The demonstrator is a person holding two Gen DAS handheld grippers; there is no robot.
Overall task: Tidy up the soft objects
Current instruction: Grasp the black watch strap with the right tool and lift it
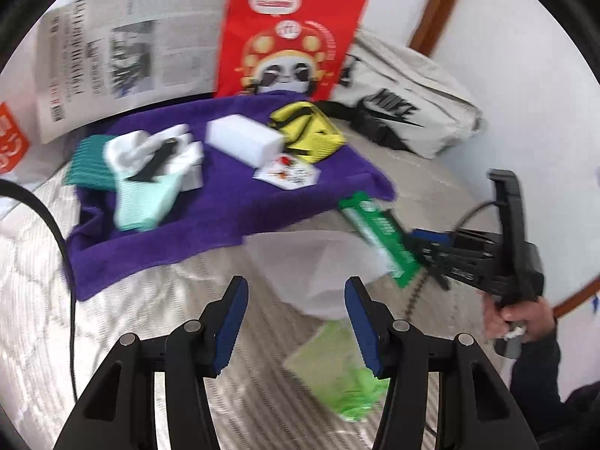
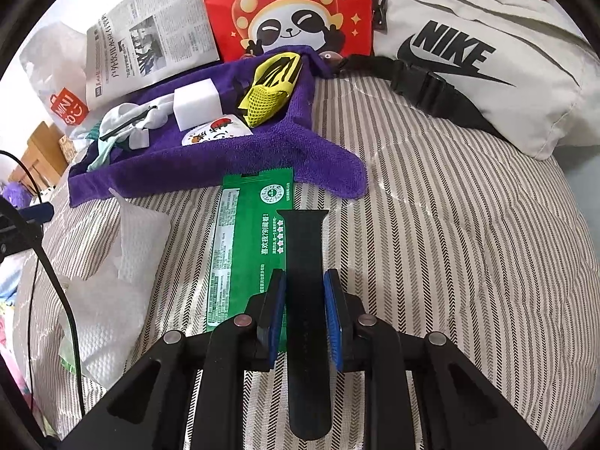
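In the right wrist view my right gripper (image 2: 305,311) is shut on a black strap (image 2: 303,247). The strap lies lengthwise across a green packet (image 2: 243,247) on the striped bedcover. Behind it a purple towel (image 2: 225,165) holds a white foam block (image 2: 195,107), a yellow mesh pouch (image 2: 268,93) and white and mint socks (image 1: 150,165). My left gripper (image 1: 296,322) stands open above the bedcover. A white paper towel (image 1: 311,262) lies just past its tips and a light green cloth (image 1: 337,371) below them. Neither pad touches them.
A red panda bag (image 2: 292,11), a newspaper (image 2: 150,37) and a white Nike bag (image 2: 468,60) stand along the back. A black cable (image 2: 56,281) runs down the left. A person's hand (image 1: 513,315) holds the right tool.
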